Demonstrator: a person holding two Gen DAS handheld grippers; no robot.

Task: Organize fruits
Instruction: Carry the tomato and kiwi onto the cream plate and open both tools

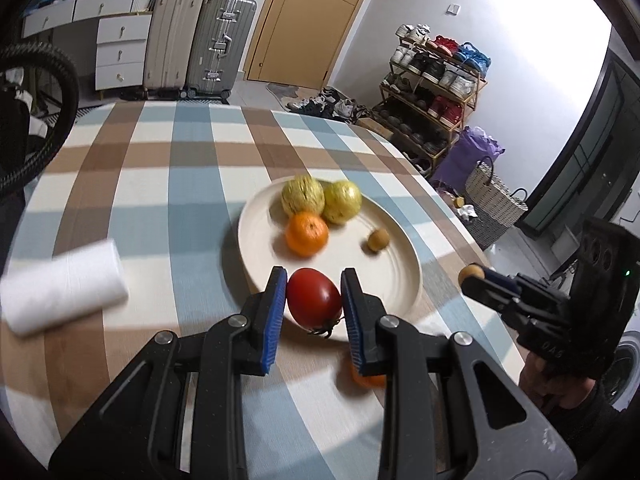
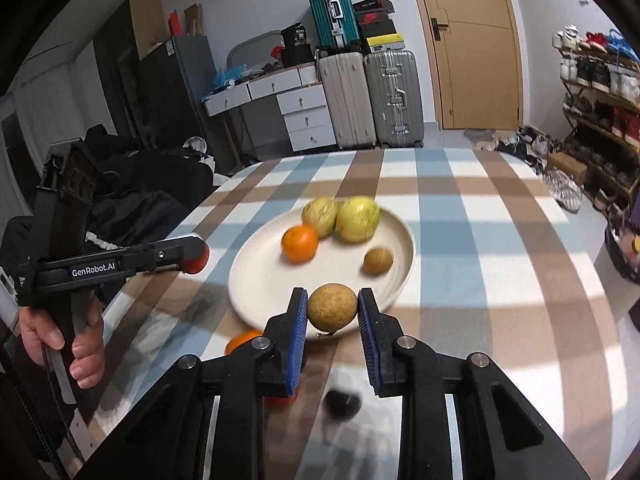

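A checked cloth covers the table (image 1: 160,168), and a cream plate (image 1: 256,240) sits toward its right edge. On the plate two yellow-green fruits (image 1: 303,195) touch at the far rim, a mandarin (image 1: 307,234) lies just in front of them, and a small brown fruit (image 1: 378,239) lies apart near the right rim. A white paper roll (image 1: 64,284), seen only from the left wrist, lies near the table's left edge. The left gripper (image 1: 314,300) is closed on a red tomato (image 1: 314,298) above the plate's near rim. The right gripper (image 2: 333,308) clamps a round tan fruit (image 2: 332,306) there too. Another orange fruit (image 2: 242,340) rests on the cloth before the plate. Only the right wrist shows a dark blurred item (image 2: 342,402), perhaps a fruit.
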